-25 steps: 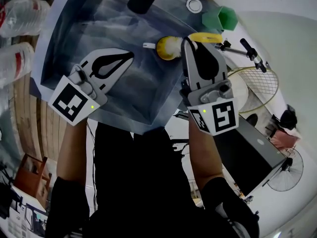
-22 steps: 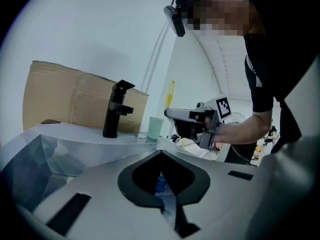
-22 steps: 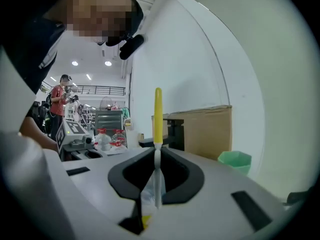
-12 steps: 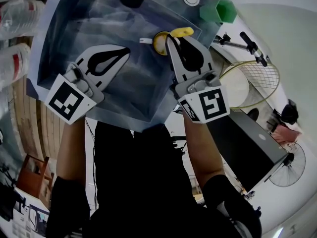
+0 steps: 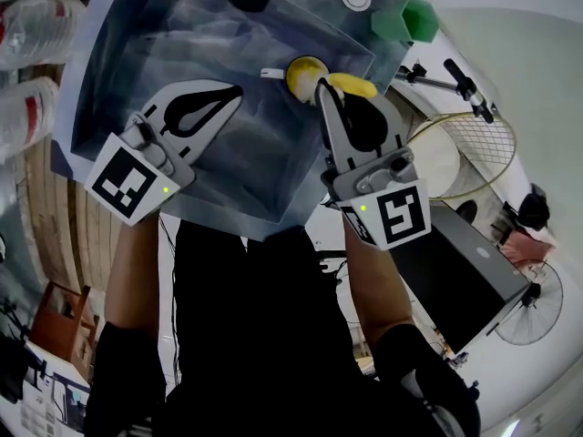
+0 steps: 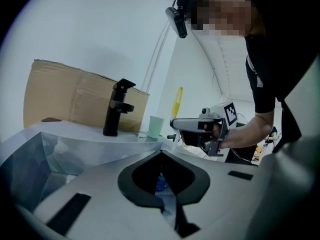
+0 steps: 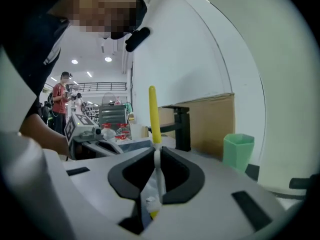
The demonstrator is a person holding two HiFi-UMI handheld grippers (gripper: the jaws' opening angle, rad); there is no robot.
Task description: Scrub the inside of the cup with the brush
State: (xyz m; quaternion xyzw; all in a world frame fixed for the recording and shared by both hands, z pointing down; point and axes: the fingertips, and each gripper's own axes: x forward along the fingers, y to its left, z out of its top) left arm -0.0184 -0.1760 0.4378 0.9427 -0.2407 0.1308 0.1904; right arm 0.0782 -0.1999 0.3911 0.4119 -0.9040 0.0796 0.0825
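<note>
A brush [image 7: 153, 115] is clamped by its white shaft between the closed jaws of the right gripper [image 7: 156, 151]. Its yellow handle stands up above the jaws and its white bristles hang below them. The yellow cup [image 5: 303, 69] is seen in the sink [image 5: 109, 98] just beyond the right gripper's tips, its small white handle turned toward the left gripper [image 5: 235, 90]. Whether the bristles are inside the cup cannot be told. The left gripper is held over the sink, apart from the cup and to its left, its jaws brought together at the tips with nothing gripped. A green tumbler [image 5: 407, 21] is set on the rim beyond the right gripper, right of a black tap [image 7: 181, 126].
</note>
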